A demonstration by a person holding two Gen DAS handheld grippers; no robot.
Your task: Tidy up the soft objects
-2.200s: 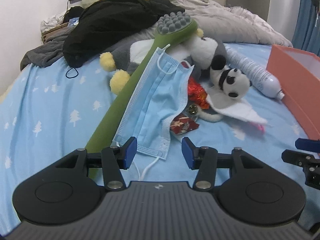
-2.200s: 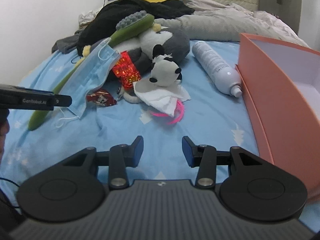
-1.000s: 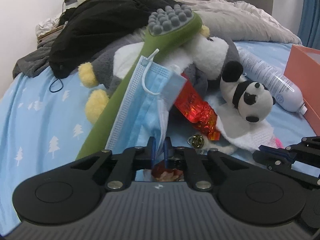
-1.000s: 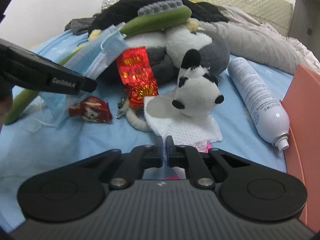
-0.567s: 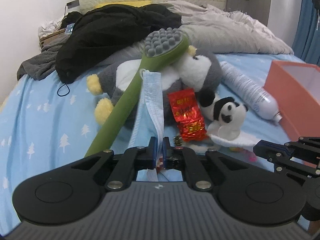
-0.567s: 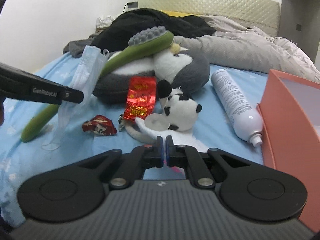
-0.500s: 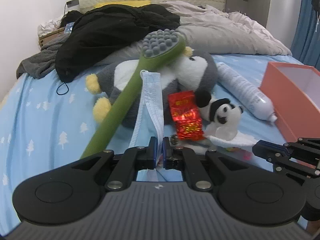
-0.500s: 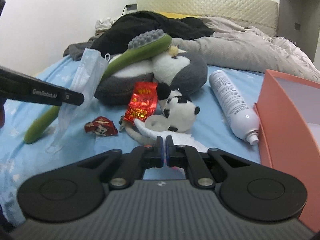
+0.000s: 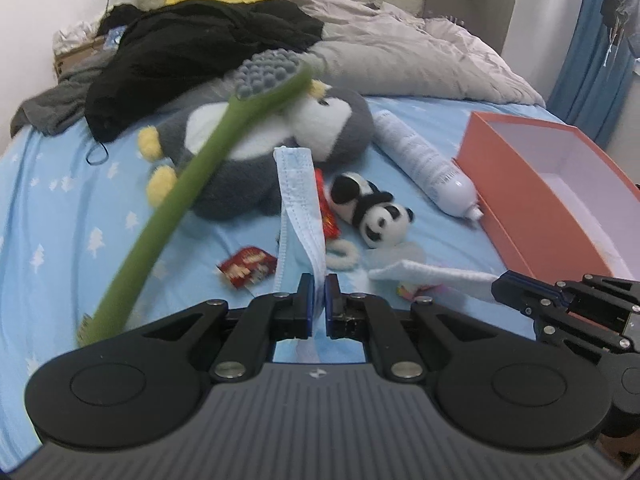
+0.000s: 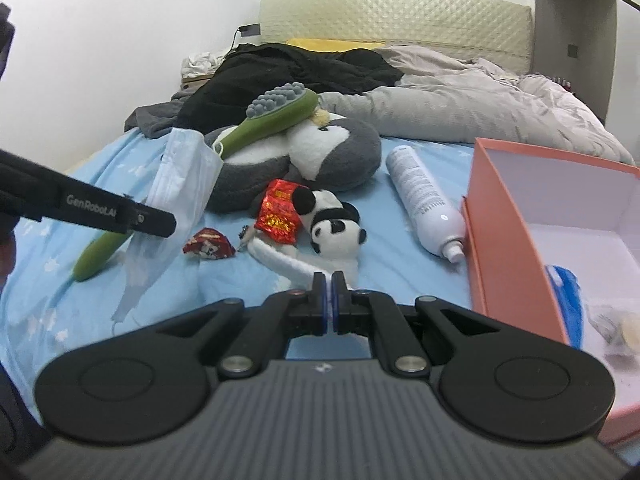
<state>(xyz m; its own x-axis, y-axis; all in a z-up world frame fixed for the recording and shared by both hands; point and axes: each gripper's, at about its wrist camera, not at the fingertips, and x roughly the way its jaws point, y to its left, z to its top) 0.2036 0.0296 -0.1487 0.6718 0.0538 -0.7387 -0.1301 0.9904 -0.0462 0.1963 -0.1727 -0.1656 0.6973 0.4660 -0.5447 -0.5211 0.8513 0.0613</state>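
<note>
My left gripper (image 9: 319, 298) is shut on the lower edge of a blue face mask (image 9: 298, 196), which hangs above the bed; from the right wrist view this gripper (image 10: 168, 222) and the mask (image 10: 184, 176) are at the left. My right gripper (image 10: 329, 292) is shut on a white cloth (image 10: 288, 264) drawn out from beside the small panda plush (image 10: 332, 228). In the left wrist view the right gripper (image 9: 500, 289) holds that cloth (image 9: 424, 270) at the lower right. A grey penguin plush (image 9: 280, 136) lies behind, under a green long-handled brush (image 9: 192, 184).
An open orange box (image 10: 504, 216) stands at the right with a blue item (image 10: 564, 296) inside. A white bottle (image 10: 424, 196) lies beside it. Red foil packets (image 10: 280, 212) and a small red wrapper (image 10: 208, 244) lie on the blue sheet. Dark clothes (image 9: 192, 48) and a grey quilt (image 9: 400, 64) fill the bed's far end.
Both grippers closed, then rose and drew back. The mask came off the green brush and now hangs from the left gripper. The white cloth slid out from under the panda.
</note>
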